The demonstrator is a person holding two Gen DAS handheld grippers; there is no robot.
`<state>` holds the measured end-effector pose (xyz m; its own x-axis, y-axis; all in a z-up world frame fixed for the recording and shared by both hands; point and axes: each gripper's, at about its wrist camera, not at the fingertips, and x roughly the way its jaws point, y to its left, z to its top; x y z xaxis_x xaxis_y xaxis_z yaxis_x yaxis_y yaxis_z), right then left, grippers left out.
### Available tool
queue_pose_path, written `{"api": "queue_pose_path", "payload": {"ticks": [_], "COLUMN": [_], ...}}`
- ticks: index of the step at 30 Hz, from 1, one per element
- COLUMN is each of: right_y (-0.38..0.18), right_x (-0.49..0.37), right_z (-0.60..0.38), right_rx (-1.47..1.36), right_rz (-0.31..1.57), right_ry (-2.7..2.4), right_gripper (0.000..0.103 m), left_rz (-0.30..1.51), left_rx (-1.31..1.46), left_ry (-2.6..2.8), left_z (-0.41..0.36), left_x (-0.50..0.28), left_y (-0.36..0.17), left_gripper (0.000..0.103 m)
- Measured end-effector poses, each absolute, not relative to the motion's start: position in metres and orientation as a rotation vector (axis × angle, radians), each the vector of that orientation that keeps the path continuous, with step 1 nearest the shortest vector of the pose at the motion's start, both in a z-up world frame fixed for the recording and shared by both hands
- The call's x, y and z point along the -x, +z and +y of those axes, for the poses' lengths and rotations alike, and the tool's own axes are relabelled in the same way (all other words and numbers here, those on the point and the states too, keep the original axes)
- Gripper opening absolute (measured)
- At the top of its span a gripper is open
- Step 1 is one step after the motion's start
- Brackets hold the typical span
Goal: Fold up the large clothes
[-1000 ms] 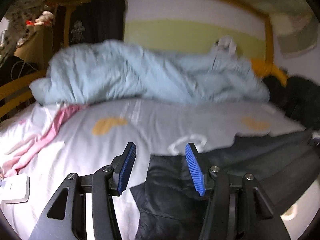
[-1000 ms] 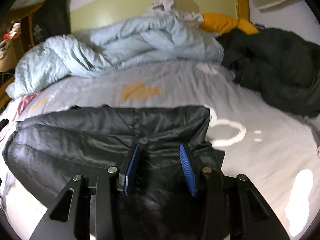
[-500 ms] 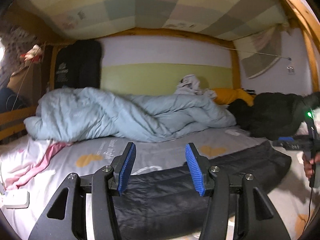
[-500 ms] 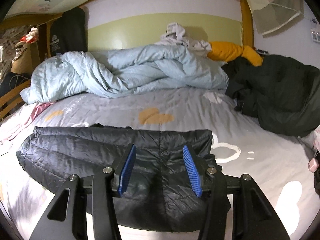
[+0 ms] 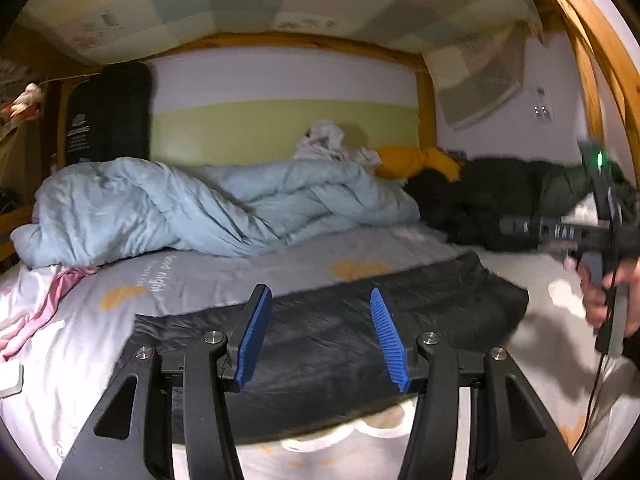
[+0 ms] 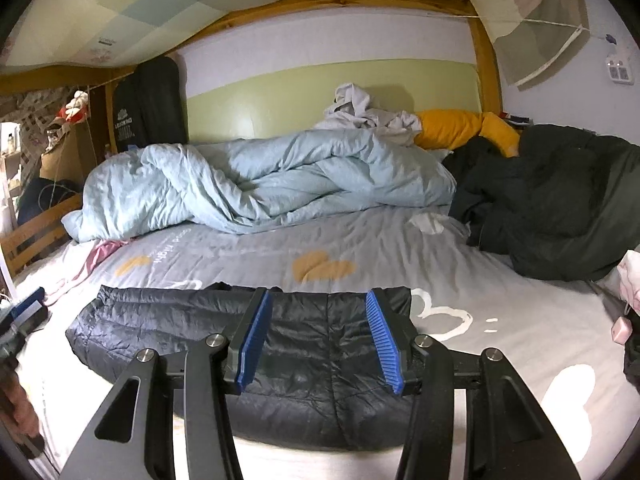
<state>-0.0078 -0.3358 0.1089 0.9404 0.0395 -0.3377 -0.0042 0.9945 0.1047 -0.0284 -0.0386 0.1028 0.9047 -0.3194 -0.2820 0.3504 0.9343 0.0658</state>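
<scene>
1. The black puffer jacket [image 6: 304,364] was lying folded into a long flat band across the near part of the bed, on the grey sheet [image 6: 400,240] with the orange hearts and white doodles. Its quilted side faced up and a seam ran down the middle.
2. The right gripper [image 6: 316,340] hung above the jacket's right half with its blue pads [image 6: 382,344] spread apart and nothing pinched between them, so it was released. Its jaws had just been opening a bit wider, with only the jacket lying below the gap.
3. The left gripper [image 5: 320,336] was the same deal over the jacket [image 5: 328,340]: blue pads [image 5: 388,340] apart, no fabric caught, just hovering over the black band.
4. In the left view you could also see the right tool from the side at the right edge, blurry, with a green light on it and a hand [image 5: 608,300] wrapped around its handle.
5. Behind the jacket, a crumpled light blue duvet [image 6: 260,184] was piled along the far side of the bed.
6. A white garment [image 6: 360,112] sat on top of that, with an orange pillow [image 6: 464,128] just beside it.
7. A dark green coat [image 6: 560,200] was heaped on the right, and some pink cloth [image 5: 48,304] lay at the left edge.
</scene>
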Motion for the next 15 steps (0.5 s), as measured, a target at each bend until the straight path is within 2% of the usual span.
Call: {"api": "queue_pose_path", "payload": {"ticks": [9, 11, 13, 15], "right_y": [0.113, 0.113, 0.113, 0.112], "right_x": [0.013, 0.014, 0.015, 0.015], "right_z": [-0.347, -0.348, -0.349, -0.351], "right_rx": [-0.115, -0.114, -0.111, -0.108], "right_rz": [0.363, 0.364, 0.366, 0.379], "right_ry": [0.032, 0.032, 0.031, 0.021], "right_gripper": [0.052, 0.052, 0.052, 0.052], "left_rz": [0.449, 0.497, 0.563, 0.631], "left_rx": [-0.038, -0.024, 0.019, 0.06], "left_ry": [-0.437, -0.412, -0.405, -0.386], "left_z": [-0.082, -0.086, -0.086, -0.084], "left_x": [0.004, -0.006, -0.019, -0.033], "left_y": [0.071, 0.061, 0.047, 0.03], "left_gripper": [0.049, 0.042, 0.026, 0.019]}}
